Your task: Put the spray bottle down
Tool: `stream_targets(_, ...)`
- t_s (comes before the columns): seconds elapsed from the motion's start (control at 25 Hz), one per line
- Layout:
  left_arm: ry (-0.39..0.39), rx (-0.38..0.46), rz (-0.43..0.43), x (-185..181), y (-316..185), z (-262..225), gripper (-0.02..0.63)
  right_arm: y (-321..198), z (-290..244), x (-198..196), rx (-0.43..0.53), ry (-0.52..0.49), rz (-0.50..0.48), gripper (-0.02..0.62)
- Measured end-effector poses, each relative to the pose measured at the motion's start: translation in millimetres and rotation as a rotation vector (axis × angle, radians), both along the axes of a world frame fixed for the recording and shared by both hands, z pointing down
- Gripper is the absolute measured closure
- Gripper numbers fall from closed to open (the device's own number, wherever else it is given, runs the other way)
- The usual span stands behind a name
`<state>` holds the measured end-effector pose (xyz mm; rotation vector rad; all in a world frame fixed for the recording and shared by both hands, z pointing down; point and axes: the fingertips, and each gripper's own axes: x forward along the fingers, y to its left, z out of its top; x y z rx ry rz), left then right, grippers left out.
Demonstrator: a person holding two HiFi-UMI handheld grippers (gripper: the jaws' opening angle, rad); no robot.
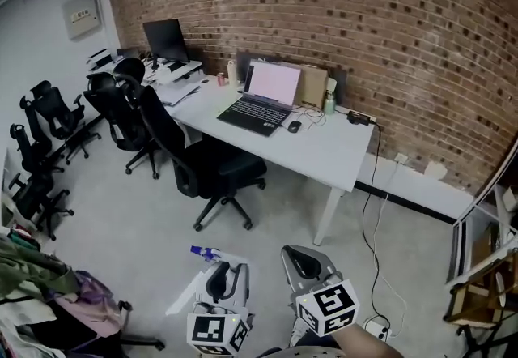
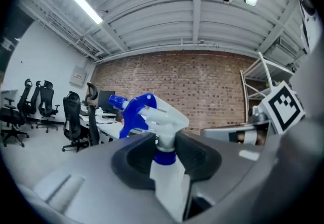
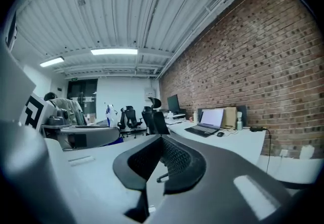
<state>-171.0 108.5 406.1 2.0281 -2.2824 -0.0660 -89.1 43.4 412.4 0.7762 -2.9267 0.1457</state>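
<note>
Left claw [image 2: 164,143] is clamping the spray bottle [image 2: 157,116]. Both pads are pressing on the neck, just under the blue collar. The trigger head is sticking up past the jaw tips, with the blue nozzle pointing to the claw's left. The white body is hanging below the pads, toward the camera. The bottle is being carried in the air over the grey floor [image 1: 121,235] and is sitting on nothing.

Right claw [image 3: 162,139] is riding empty. Its pad tips are meeting, with nothing between them. It is running just beside the left claw, on its right, and the two are not touching. Its marker cube [image 2: 283,106] is showing at the right edge of the left gripper view.

In the head view the left claw [image 1: 221,274] and right claw [image 1: 306,263] are both pointing away from the person. The bottle's blue nozzle [image 1: 202,252] is poking out ahead and left of the left claw.

Well ahead of both claws a white desk [image 1: 324,150] is standing against the brick wall [image 1: 364,24]. An open laptop [image 1: 263,101] is sitting on it. A black office chair [image 1: 202,166] is standing between the claws and the desk. More chairs [image 1: 40,138] are lining up far to the left claw's left.
</note>
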Motion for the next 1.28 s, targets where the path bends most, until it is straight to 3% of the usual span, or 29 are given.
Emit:
stream_targets(0.28, 0.005, 0.0, 0.105, 43.6, -142.6, -6.3, 0.488, -123.1, -3.7, 56.0, 0.016, 0.022, 0.111, 0.595)
stream_targets(0.64, 0.006, -0.026, 0.233, 74.8, -296.4, -5.4, 0.488, -251.2, 7.1, 98.2, -0.002, 0.043, 0.255, 0.596)
stream_targets(0.84, 0.004, -0.026, 0.277, 73.3, -389.9, 9.9, 0.488, -325.4, 19.3, 103.1, 0.007, 0.062, 0.324, 0.595)
stream_targets(1.28, -0.006, 0.0, 0.394, 66.0, -594.5, 38.4, 0.488, -491.4, 46.6, 86.9, -0.07, 0.066, 0.443, 0.595)
